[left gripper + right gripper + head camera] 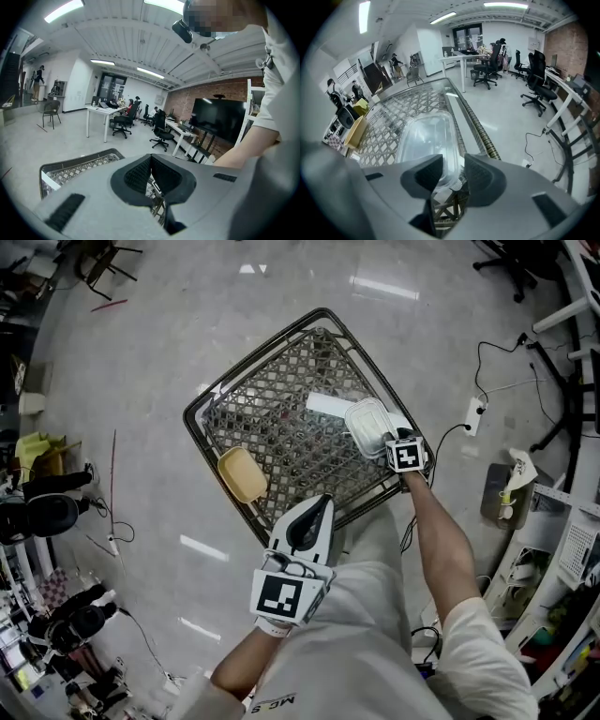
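Right gripper view, fingers (483, 177) pinching clear container (425, 136)

A tan tray (242, 474) and a flat white box (328, 404) lie well apart. On the glossy grey floor (187, 315), a white power strip (474, 415) lies with its cable trailing off, and a thin red rod (110, 305) lies far off. Across the room stand a white desk (101, 110), black office chairs (161, 133), a dark screen (220, 117) and a brick wall (187, 98).
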`<state>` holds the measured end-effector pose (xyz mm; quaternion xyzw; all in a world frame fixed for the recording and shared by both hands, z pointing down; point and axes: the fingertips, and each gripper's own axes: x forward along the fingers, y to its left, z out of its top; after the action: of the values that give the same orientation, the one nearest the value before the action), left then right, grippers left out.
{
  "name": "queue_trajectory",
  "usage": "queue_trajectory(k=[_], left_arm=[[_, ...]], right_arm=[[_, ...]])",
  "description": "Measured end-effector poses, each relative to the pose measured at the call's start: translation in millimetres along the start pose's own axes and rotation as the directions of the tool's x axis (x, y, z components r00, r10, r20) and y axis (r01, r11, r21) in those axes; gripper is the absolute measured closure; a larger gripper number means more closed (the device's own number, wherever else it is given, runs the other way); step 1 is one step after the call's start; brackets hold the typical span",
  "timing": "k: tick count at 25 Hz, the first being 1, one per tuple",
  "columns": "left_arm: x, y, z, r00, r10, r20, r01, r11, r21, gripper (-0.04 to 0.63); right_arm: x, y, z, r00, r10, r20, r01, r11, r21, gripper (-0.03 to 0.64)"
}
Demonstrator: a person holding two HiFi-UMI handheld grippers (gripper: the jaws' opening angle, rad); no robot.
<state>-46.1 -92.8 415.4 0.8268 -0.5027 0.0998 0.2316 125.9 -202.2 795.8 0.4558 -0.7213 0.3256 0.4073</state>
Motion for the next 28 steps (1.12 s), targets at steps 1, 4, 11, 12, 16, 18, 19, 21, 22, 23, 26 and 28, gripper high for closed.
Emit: queue_trajectory(k=[1, 4, 11, 12, 16, 18, 19, 21, 22, 23, 26, 28], left_arm=[[0.4, 0.6, 1.4, 1.000, 0.001, -0.001, -0.001, 1.000, -0.005, 0.571], [1.9, 4.4, 3.9, 1.000, 0.002, -0.007, -0.002, 1.000, -0.016, 0.571], [12.4, 8.4, -4.6, 1.000, -0.003, -0.006, 0.003, 1.000, -0.021, 0.571], [14.6, 8.6, -5.9, 1.000, -0.004, -0.008, 0.004, 1.000, -0.029, 0.571], [21.2, 8.5, -10.6, 1.000, -0.004, -0.021, 0.003, 0.998, -0.059, 0.571], [22.7, 7.0, -9.4, 1.000, -0.008, -0.020, 0.007, 0.998, -0.064, 0.571], [22.8, 6.1, -8.1, 1.000, -0.009, -0.019, 0.008, 0.998, -0.063, 0.571], [22.8, 4.4, -7.2, 1.000, -0.015, -0.017, 0.014, 0.998, -0.060, 0.571], [23.0, 4.0, -7.2, 1.000, -0.016, -0.016, 0.015, 0.998, -0.060, 0.571], [23.2, 4.0, -6.7, 1.000, -0.015, -0.015, 0.014, 0.998, -0.061, 0.571], [24.1, 3.8, -4.7, 1.000, -0.015, -0.006, 0.014, 0.998, -0.063, 0.571], [24.5, 2.5, -3.7, 1.000, -0.020, 0.000, 0.020, 0.998, -0.064, 0.571]], right_arm=[[0.8, 0.9, -1.0, 1.000, 0.000, -0.006, 0.000, 1.000, -0.005, 0.468], [1.9, 3.7, -0.7, 1.000, -0.007, -0.009, 0.007, 1.000, -0.002, 0.468], [2.4, -0.8, -2.7, 1.000, -0.010, -0.027, 0.010, 1.000, 0.010, 0.534], [2.0, -0.3, -1.9, 1.000, -0.003, -0.031, 0.003, 1.000, 0.005, 0.541], [-0.4, 2.2, -5.3, 0.999, -0.009, -0.035, 0.008, 1.000, -0.016, 0.545], [-1.5, 3.4, -6.5, 0.999, -0.010, -0.032, 0.010, 1.000, -0.004, 0.545], [-2.1, 4.4, -6.3, 1.000, -0.006, -0.028, 0.006, 1.000, 0.000, 0.545], [-3.6, 7.0, -4.8, 1.000, 0.009, -0.020, -0.009, 1.000, -0.001, 0.545], [-4.2, 8.8, -3.5, 1.000, 0.020, -0.014, -0.020, 1.000, -0.005, 0.546], [-4.6, 11.0, -1.7, 0.999, 0.032, -0.007, -0.033, 0.999, -0.013, 0.546], [-8.9, 16.3, 5.4, 0.998, 0.056, 0.021, -0.055, 0.998, -0.031, 0.548], [-14.5, 17.4, 12.0, 0.997, 0.058, 0.049, -0.057, 0.998, -0.024, 0.548]])
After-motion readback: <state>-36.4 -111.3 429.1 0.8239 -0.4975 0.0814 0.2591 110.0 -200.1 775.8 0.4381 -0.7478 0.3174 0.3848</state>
